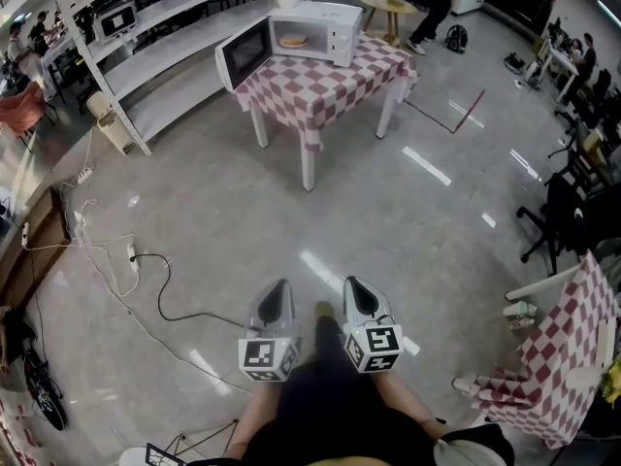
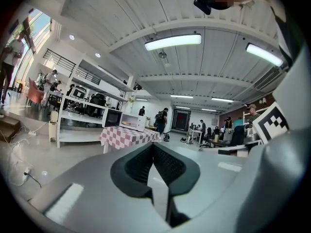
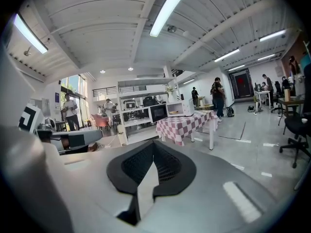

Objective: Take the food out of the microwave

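Two claws sit side by side at the bottom centre of the head view, both pointing up the frame over bare grey floor (image 1: pixel 388 212). The left claw (image 1: pixel 281 283) has its jaws pressed together with nothing between them; its own view shows the dark ribbed pads (image 2: pixel 141 164) meeting at the tip. The right claw (image 1: pixel 351 282) is likewise closed and empty, its pads (image 3: pixel 167 165) touching at the tip.

Well apart from both, near the top centre of the head view, a white microwave (image 1: pixel 330 29) stands on a bench (image 1: pixel 320 85) covered with a red and white checked cloth. The microwave door (image 1: pixel 245 54) hangs wide open to the left. Inside the cavity lies the food (image 1: pixel 293 40), perhaps something flat and pale on a plate, though it is too small to tell.

White shelving (image 1: pixel 184 27) runs behind the bench at upper left. A black cable (image 1: pixel 165 294) curls across the floor at left. A second checked bench (image 1: pixel 572 357) shows at the lower right edge, and a person (image 1: pixel 435 3) stands at the top.
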Available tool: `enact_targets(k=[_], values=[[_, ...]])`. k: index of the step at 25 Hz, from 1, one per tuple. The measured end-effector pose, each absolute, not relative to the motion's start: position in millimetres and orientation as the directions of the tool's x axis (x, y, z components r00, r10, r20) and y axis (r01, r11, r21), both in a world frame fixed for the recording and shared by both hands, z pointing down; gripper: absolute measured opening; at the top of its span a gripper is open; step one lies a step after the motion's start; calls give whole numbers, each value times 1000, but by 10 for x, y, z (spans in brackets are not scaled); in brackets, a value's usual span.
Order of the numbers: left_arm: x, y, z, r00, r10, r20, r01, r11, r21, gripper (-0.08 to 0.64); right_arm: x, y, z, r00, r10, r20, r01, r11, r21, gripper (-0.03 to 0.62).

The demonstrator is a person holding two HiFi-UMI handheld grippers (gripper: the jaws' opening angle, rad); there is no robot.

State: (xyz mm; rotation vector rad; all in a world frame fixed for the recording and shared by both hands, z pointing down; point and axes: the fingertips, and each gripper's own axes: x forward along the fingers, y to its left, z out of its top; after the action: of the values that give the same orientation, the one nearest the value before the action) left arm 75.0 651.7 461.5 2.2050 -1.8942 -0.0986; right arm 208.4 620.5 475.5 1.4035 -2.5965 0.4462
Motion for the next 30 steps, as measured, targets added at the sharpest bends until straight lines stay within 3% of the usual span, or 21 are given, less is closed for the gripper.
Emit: enact_targets(k=[30], values=[[327, 4256, 4674, 34, -996, 78, -972, -15, 236, 8, 1730, 3677, 4862, -603, -750, 271, -797, 581, -166, 2]])
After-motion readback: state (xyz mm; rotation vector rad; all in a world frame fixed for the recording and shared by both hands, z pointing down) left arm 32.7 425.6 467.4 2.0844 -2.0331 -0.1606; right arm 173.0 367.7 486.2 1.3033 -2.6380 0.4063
